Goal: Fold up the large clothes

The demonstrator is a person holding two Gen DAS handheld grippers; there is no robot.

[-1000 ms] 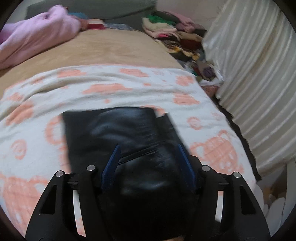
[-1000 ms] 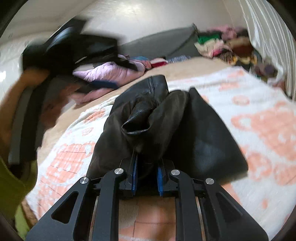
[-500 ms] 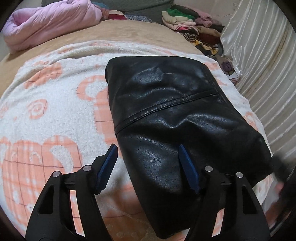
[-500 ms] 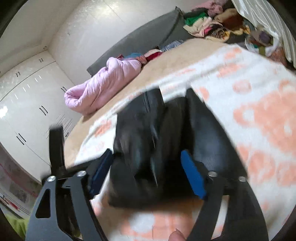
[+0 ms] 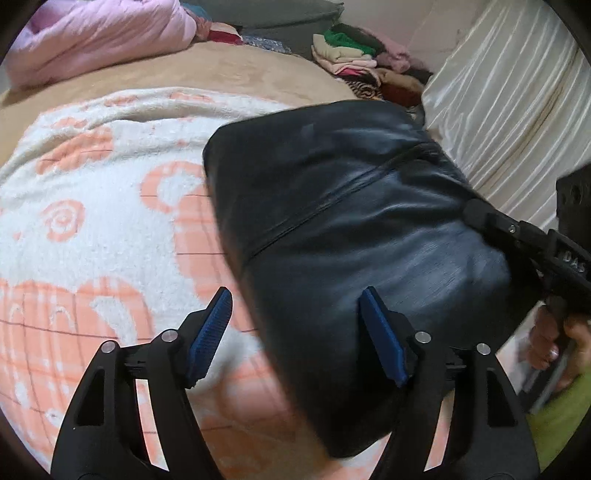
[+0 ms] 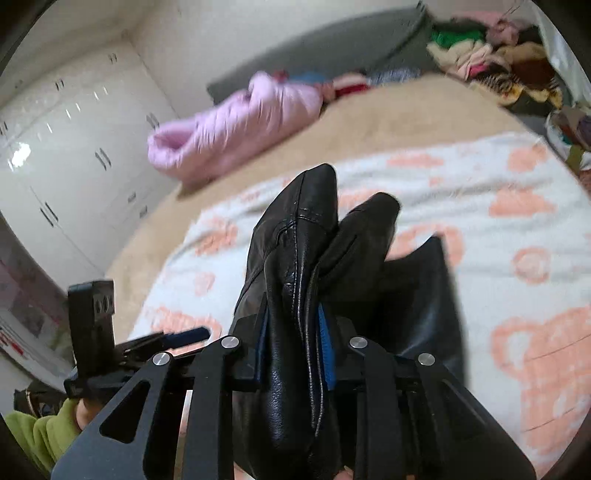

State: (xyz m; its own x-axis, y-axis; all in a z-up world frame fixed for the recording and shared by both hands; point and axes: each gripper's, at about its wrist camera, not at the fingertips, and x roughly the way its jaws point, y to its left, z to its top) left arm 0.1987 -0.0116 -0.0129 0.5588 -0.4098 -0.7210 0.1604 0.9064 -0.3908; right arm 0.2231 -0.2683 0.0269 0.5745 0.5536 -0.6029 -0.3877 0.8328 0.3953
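In the left wrist view, a cream blanket (image 5: pixel 92 229) with peach bear prints covers the bed, and a pink puffy jacket (image 5: pixel 99 33) lies bunched at eleven o'clock. The left gripper (image 5: pixel 295 332) hangs with its blue fingers (image 5: pixel 208 332) apart and still spreading, gripping nothing; the near left edge of the black leather garment (image 5: pixel 351 236) passes under the gap between them. That garment lies folded on the blanket, stretching from centre toward four o'clock. A heap of clothes (image 5: pixel 354 59) sits at one o'clock beside a pale curtain (image 5: pixel 509 110).

In the right wrist view, the right gripper (image 6: pixel 295 343) has its fingers closing on a bunched fold of the same garment (image 6: pixel 295 258), which rises toward twelve o'clock.
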